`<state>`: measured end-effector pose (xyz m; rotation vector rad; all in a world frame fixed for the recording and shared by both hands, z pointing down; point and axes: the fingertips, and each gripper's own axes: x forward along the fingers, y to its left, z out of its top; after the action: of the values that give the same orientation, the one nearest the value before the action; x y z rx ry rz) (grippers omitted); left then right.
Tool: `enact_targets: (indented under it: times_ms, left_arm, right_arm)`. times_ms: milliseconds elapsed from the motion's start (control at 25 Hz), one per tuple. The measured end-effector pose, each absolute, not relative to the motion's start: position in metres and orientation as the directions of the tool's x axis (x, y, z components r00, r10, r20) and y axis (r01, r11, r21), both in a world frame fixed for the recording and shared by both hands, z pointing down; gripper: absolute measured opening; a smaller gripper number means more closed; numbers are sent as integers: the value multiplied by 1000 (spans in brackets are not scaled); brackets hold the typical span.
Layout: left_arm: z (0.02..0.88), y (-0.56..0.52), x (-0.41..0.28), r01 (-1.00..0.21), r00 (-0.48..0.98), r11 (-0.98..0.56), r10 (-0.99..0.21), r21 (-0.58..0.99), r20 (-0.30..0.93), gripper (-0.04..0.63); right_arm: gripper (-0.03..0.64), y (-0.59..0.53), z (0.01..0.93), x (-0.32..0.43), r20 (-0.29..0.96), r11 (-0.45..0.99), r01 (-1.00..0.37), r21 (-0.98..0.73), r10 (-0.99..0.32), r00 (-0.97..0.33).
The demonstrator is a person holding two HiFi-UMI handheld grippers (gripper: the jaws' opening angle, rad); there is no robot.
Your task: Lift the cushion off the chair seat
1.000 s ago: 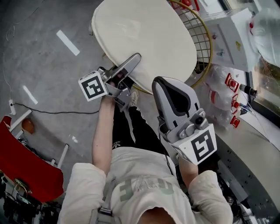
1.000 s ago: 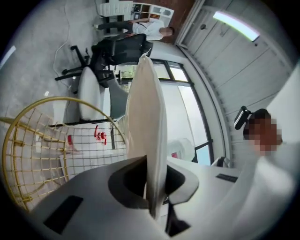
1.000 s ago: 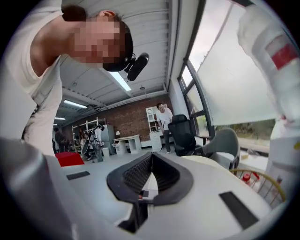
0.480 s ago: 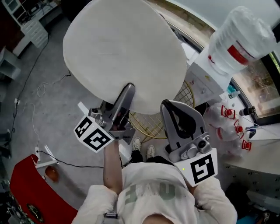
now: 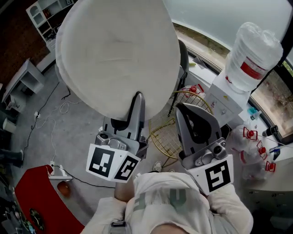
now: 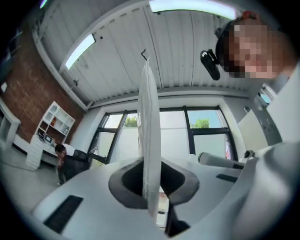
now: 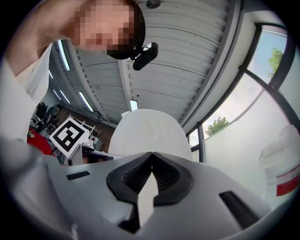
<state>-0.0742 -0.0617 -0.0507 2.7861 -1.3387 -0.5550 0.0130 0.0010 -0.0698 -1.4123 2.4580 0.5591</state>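
Note:
The big round cream cushion (image 5: 119, 55) is up in the air, standing almost on edge above the gold wire chair (image 5: 170, 132). My left gripper (image 5: 138, 98) is shut on its lower rim. In the left gripper view the cushion (image 6: 149, 117) runs edge-on between the pads. My right gripper (image 5: 184, 109) is raised just right of the cushion's rim, shut, with nothing in it. In the right gripper view its tips (image 7: 151, 153) meet in front of the cushion (image 7: 147, 129).
A white water dispenser (image 5: 223, 98) with a large bottle (image 5: 252, 50) stands at the right. Spray bottles with red triggers (image 5: 252, 136) lie below it. A red chair (image 5: 39, 201), floor cables (image 5: 50, 114) and white shelves (image 5: 42, 13) are at the left.
Both grippers have risen a long way. The cushion came up off the chair seat with the left gripper, which has rolled over. The bare wire seat now shows below.

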Motion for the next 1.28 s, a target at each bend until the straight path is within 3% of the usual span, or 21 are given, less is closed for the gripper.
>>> enact_targets:
  times_ms: [240,600,840,1280]
  left_arm:
    - [-67,-46,-89,-926,377,-366,-869,-96,-322,46]
    - [-63,-31,-105,-947,162,-45,-921,-317,-354,47]
    - [-52,-46,-106,-975,125,-48,-927,-218,-354,46]
    - [-44,-66,-92,-975,141,-73,-934,-211,-329,48]
  right_arm:
    - [17,1,-85,13,-432,412,-880,236,-766,-475]
    - [17,-35,-28,18,-251,421,-897,134,-861,-442]
    - [17,-54,-8,34,-241,386,-918,86,-886,-396]
    - [17,-71,-9,51,-245,368,-929,46,-897,-368]
